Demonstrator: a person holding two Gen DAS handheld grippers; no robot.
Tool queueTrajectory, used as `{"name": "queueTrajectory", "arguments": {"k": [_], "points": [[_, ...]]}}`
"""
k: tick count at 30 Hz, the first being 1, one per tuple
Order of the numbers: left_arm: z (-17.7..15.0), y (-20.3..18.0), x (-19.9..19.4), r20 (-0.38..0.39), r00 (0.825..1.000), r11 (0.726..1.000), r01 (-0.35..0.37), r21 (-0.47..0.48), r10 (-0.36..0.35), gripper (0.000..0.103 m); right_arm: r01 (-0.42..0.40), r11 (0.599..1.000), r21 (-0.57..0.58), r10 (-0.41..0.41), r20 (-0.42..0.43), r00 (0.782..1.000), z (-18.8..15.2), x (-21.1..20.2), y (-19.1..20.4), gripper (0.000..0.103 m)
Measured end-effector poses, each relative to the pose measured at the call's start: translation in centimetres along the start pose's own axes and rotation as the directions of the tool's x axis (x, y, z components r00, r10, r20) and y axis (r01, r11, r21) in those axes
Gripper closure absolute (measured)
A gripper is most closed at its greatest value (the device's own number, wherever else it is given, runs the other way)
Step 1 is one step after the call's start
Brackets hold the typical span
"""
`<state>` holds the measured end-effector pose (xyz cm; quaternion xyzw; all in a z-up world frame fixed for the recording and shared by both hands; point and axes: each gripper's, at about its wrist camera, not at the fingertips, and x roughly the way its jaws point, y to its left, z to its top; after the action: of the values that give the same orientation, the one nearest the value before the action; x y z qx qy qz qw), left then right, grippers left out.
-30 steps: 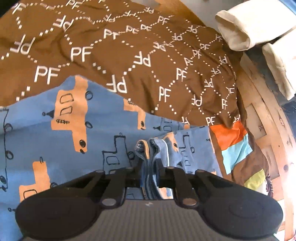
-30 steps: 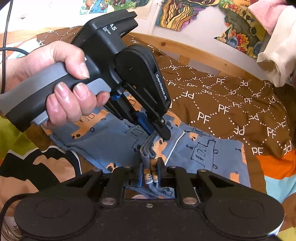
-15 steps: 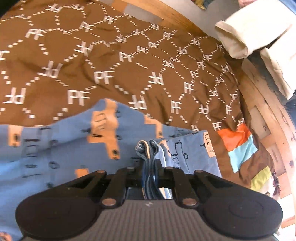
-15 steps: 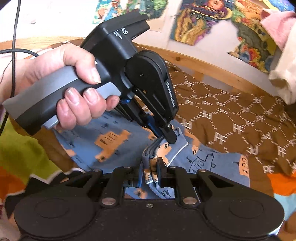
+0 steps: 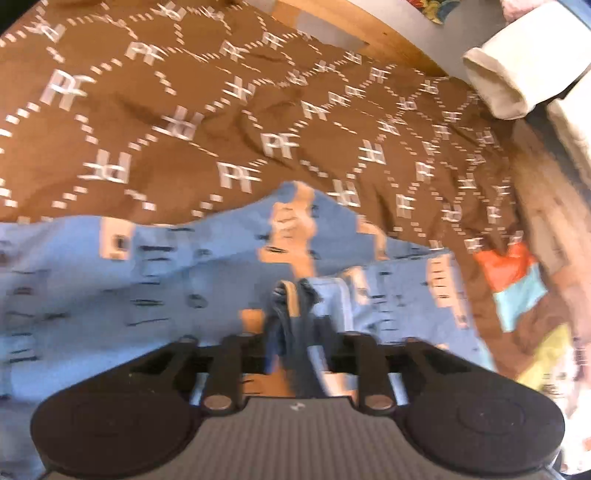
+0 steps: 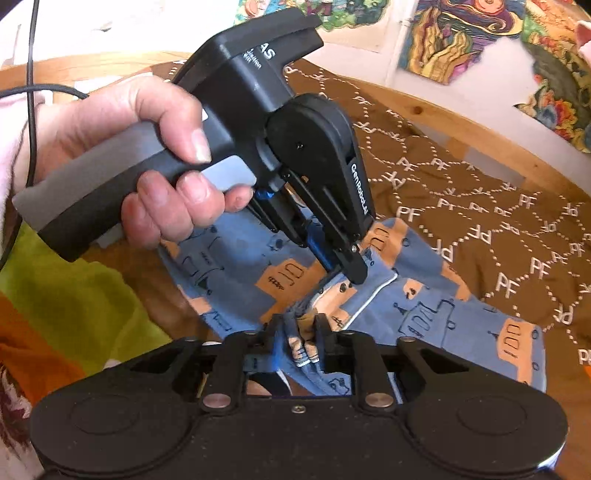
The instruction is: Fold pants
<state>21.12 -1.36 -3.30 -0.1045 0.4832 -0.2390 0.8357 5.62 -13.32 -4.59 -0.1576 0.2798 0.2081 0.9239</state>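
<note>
Right gripper (image 6: pixel 298 328): clamped tight on a bunched edge of the pants (image 6: pixel 436 314)
Left gripper (image 6: pixel 347 264): pinching the same blue truck-print fabric just beyond, squeezed by a hand (image 6: pixel 147 166)
Left wrist view: gripper (image 5: pixel 295 325) shut on gathered folds, pretty blurry
Pants: lying on the brown PF-print blanket (image 5: pixel 221 122)
Further out: wooden bed frame (image 6: pixel 461 122), colourful wall pictures (image 6: pixel 450 33)

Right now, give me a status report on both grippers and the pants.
Left gripper and right gripper both shut on bunched pants. Pants partly lifted over brown bedspread. Nothing in the way.
</note>
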Motion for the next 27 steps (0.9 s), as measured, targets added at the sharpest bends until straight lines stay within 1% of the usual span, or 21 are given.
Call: {"name": "queueTrajectory", "arguments": {"k": [1,2,3,4,5,6,7,9,10,11,12,14,16,17,18,19,20,22,23,24,27], "points": [[-0.2,-0.2,-0.6,0.027,0.998,0.999,-0.051,0.02,0.05,0.034,-0.005,1.0,-0.003,0.005,0.016,1.0,-0.1,-0.5,-0.3,0.065],[-0.5,-0.4,-1.1,0.064,0.994,0.996,-0.087,0.035,0.085,0.029,-0.001,1.0,-0.013,0.001,0.036,0.999,-0.3,-1.3,-0.7,0.048],[-0.7,-0.6,-1.6,0.1,0.988,0.992,-0.12,0.049,0.115,0.025,0.032,0.999,-0.023,-0.031,0.059,0.998,-0.6,-2.3,-1.3,0.04],[-0.8,-1.1,-1.8,0.131,0.98,0.985,-0.157,0.067,0.147,0.025,0.073,0.997,-0.024,-0.071,0.079,0.994,-0.9,-3.0,-2.0,0.027],[-0.8,-1.6,-1.8,0.153,0.974,0.98,-0.183,0.077,0.17,0.024,0.138,0.99,-0.019,-0.136,0.095,0.986,-1.2,-3.7,-3.0,0.02],[-0.9,-2.2,-1.5,0.173,0.967,0.975,-0.206,0.081,0.189,0.019,0.203,0.979,-0.017,-0.201,0.092,0.975,-1.5,-3.9,-4.1,0.019],[-0.9,-2.9,-1.1,0.19,0.96,0.971,-0.224,0.081,0.205,0.014,0.283,0.959,-0.022,-0.28,0.076,0.957,-1.7,-3.7,-5.4,0.018],[-1.0,-3.9,-0.1,0.2,0.952,0.964,-0.253,0.078,0.233,0.013,0.391,0.92,-0.031,-0.39,0.043,0.92,-1.8,-2.4,-8.0,0.018],[-1.1,-4.4,0.6,0.204,0.947,0.96,-0.268,0.08,0.247,0.013,0.432,0.901,-0.024,-0.431,0.042,0.901,-1.8,-1.6,-9.5,0.018],[-1.3,-4.7,1.2,0.212,0.943,0.956,-0.281,0.081,0.259,0.013,0.454,0.891,-0.017,-0.453,0.045,0.89,-1.8,-0.9,-10.7,0.018],[-1.6,-5.0,2.0,0.215,0.934,0.948,-0.308,0.075,0.286,0.013,0.462,0.887,-0.011,-0.461,0.053,0.886,-1.6,-0.2,-11.7,0.017],[-2.0,-4.8,3.3,0.2,0.914,0.928,-0.369,0.049,0.352,0.013,0.453,0.891,-0.04,-0.45,0.064,0.891,-1.4,1.5,-13.0,0.014],[-2.4,-4.5,3.7,0.221,0.907,0.927,-0.374,0.034,0.358,0.012,0.455,0.884,-0.11,-0.453,0.044,0.891,-1.8,3.5,-13.6,0.014],[-2.6,-4.6,3.7,0.232,0.903,0.923,-0.381,0.044,0.361,0.012,0.463,0.874,-0.145,-0.466,0.019,0.885,-2.2,4.6,-14.1,0.014],[-2.8,-4.6,3.7,0.24,0.899,0.919,-0.39,0.064,0.365,0.012,0.471,0.868,-0.158,-0.476,0.006,0.88,-2.7,5.2,-14.7,0.014],[-2.9,-4.6,3.7,0.246,0.897,0.913,-0.398,0.084,0.368,0.011,0.473,0.87,-0.136,-0.477,0.004,0.879,-3.1,5.2,-15.7,0.012],[-2.9,-4.6,3.7,0.247,0.897,0.912,-0.399,0.092,0.367,0.011,0.486,0.867,-0.108,-0.489,-0.003,0.872,-3.2,5.3,-16.6,0.012],[-2.9,-4.4,3.1,0.241,0.901,0.917,-0.39,0.081,0.362,0.011,0.535,0.842,-0.072,-0.538,-0.024,0.843,-3.2,5.0,-18.0,0.012],[-2.9,-4.3,2.8,0.234,0.902,0.919,-0.389,0.07,0.364,0.012,0.549,0.834,-0.051,-0.551,-0.031,0.834,-3.1,4.5,-18.5,0.014],[-3.0,-4.1,2.4,0.223,0.904,0.92,-0.387,0.06,0.365,0.011,0.55,0.835,-0.025,-0.551,-0.03,0.834,-3.0,3.7,-18.6,0.014],[-3.4,-3.9,1.2,0.187,0.909,0.922,-0.385,0.031,0.373,0.009,0.519,0.855,0.002,-0.519,0.006,0.855,-2.8,1.1,-16.8,0.013]]}}
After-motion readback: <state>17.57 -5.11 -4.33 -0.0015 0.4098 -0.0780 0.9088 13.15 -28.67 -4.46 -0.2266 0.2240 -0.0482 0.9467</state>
